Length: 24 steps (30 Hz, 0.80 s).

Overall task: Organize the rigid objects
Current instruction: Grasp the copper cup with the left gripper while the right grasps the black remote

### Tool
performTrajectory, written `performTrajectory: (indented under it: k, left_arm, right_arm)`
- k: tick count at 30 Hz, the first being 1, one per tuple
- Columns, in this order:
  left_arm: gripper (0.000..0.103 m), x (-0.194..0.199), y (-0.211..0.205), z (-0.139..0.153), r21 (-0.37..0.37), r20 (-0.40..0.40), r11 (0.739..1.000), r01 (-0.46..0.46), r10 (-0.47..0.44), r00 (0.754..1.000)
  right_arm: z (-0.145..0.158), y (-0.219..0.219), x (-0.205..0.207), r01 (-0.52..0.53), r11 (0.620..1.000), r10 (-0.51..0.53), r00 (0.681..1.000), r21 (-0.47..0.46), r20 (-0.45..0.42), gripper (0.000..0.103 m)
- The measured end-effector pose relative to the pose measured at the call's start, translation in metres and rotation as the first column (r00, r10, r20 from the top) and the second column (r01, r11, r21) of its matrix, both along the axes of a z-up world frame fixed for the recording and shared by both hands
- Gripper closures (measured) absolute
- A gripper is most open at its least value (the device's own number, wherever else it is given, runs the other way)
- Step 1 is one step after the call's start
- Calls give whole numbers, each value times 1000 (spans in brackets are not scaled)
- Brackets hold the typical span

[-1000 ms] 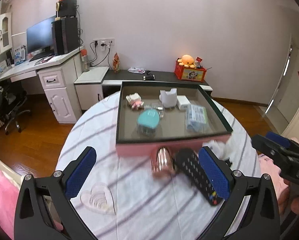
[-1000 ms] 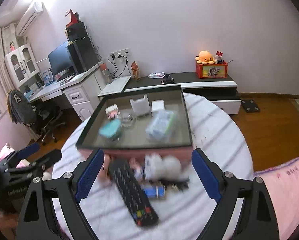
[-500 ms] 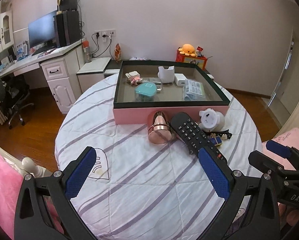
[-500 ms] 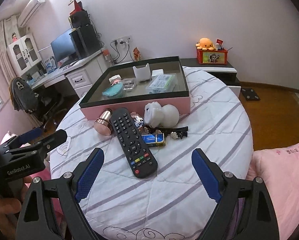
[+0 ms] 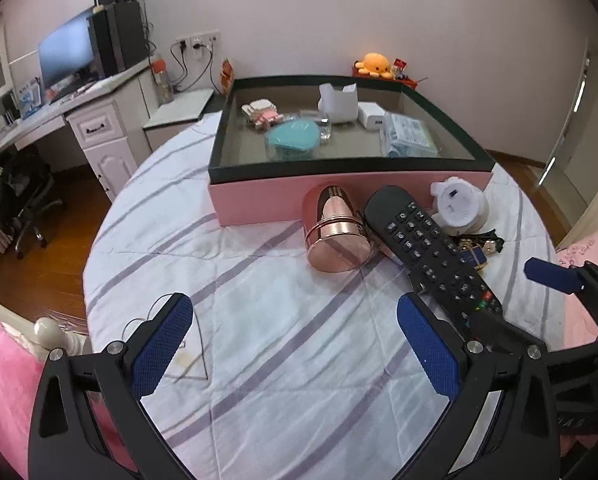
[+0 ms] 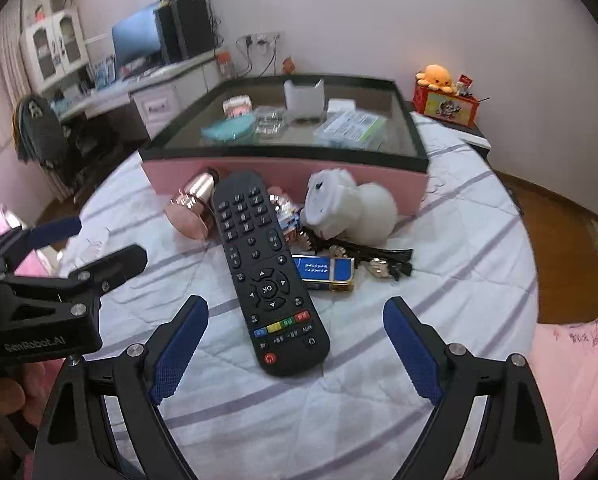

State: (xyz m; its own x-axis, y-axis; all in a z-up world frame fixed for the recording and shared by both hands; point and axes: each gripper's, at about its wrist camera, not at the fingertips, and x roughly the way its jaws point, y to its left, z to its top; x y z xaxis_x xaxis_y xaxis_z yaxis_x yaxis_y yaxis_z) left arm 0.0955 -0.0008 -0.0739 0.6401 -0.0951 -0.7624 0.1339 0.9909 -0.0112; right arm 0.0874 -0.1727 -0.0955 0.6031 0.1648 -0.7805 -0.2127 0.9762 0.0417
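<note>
**Crowded pile, easy to knock**

The right gripper hangs with its jaws wide apart and empty, low over the near end of the remote. The left gripper is likewise spread and empty, over bare cloth on the bench, with the metal cup ahead of it and to the right.

The things left to sort lie in a tight cluster on the bench against the pink near wall of the box: the cup lying on its side at the left, the remote running from the wall toward the gripper, a white toy at the right, a blue card case and dark hair clips just beside the remote. Several items already sit inside the box.

Risks, as I judge them:
- The remote lies flat and wide; closing across its width may let the pads slip off the smooth edges.
- Its far end seems to touch the cup. Lifting or dragging the remote could set the cup rolling left across the cloth, toward the bench edge.
- The case and clips sit close to the remote's right edge; a finger coming down there may pin or scatter them.
- The two grippers are near each other, so reaching together invites a clash.
- The box wall is tall; a low carry may catch its rim.
</note>
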Motion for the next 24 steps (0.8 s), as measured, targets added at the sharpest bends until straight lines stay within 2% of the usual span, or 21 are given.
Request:
performTrajectory:
  k: [3, 5, 7, 9, 18, 24]
  left_arm:
    - [0, 9, 1, -8, 0, -22, 1000, 0, 0, 1000]
    - [0, 13, 2, -12, 6, -28, 1000, -1, 1, 1000]
    - [0, 18, 3, -16, 7, -35, 1000, 2, -2, 999]
    - [0, 22, 3, -19, 4, -44, 1000, 3, -3, 999]
    - [0, 43, -8, -23, -54, -62, 998, 37, -40, 997]
    - [1, 62, -18, -27, -51, -51, 999, 16, -18, 999]
  right_arm:
    - [-11, 6, 9, -10, 1000, 9, 1000, -27, -23, 17]
    - [-17, 8, 13, -16, 999, 14, 999, -32, -40, 25]
    - [-23, 10, 17, -23, 999, 22, 998, -30, -58, 39]
    - [-28, 14, 20, -30, 999, 28, 998, -32, -63, 46]
    - [-23, 8, 10, -39, 999, 41, 998, 31, -53, 53]
    - [-17, 7, 4, -43, 998, 46, 998, 53, -45, 57]
